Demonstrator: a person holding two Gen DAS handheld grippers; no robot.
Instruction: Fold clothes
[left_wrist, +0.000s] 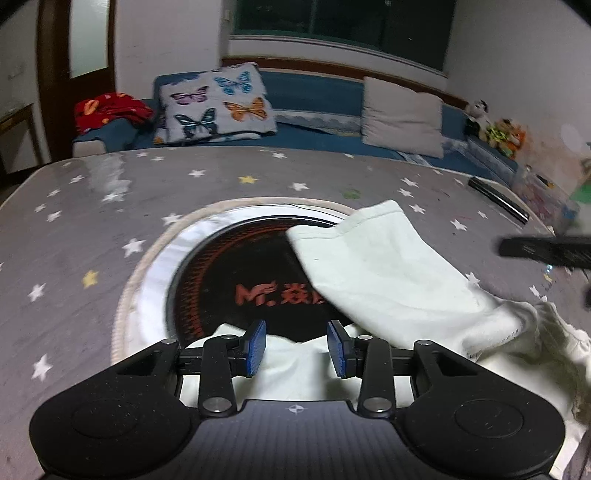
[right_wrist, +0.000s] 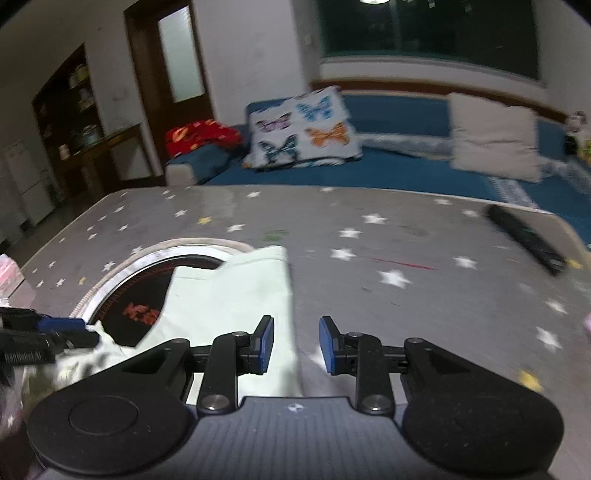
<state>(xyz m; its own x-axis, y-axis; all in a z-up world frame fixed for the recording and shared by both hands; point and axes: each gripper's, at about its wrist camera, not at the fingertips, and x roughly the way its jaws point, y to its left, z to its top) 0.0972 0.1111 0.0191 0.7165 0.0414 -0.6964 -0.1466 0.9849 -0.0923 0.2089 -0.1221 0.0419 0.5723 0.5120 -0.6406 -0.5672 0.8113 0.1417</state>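
A pale white garment (left_wrist: 391, 273) lies on the grey star-patterned table (left_wrist: 74, 229), partly over a round black cooktop (left_wrist: 236, 266) set into it. One folded leg or sleeve points away; the rest bunches at the near right. My left gripper (left_wrist: 297, 345) is open, its blue pads above a near edge of the cloth, holding nothing. My right gripper (right_wrist: 295, 345) is open over the garment's (right_wrist: 236, 295) right edge, empty. The left gripper's fingers (right_wrist: 62, 325) show at the right wrist view's left edge.
A black remote (right_wrist: 528, 240) lies on the table at the far right; it also shows in the left wrist view (left_wrist: 498, 199). A blue sofa (left_wrist: 317, 92) with a butterfly cushion (left_wrist: 218, 103) and a beige cushion (left_wrist: 402, 118) stands behind the table. Clutter sits at the table's right edge.
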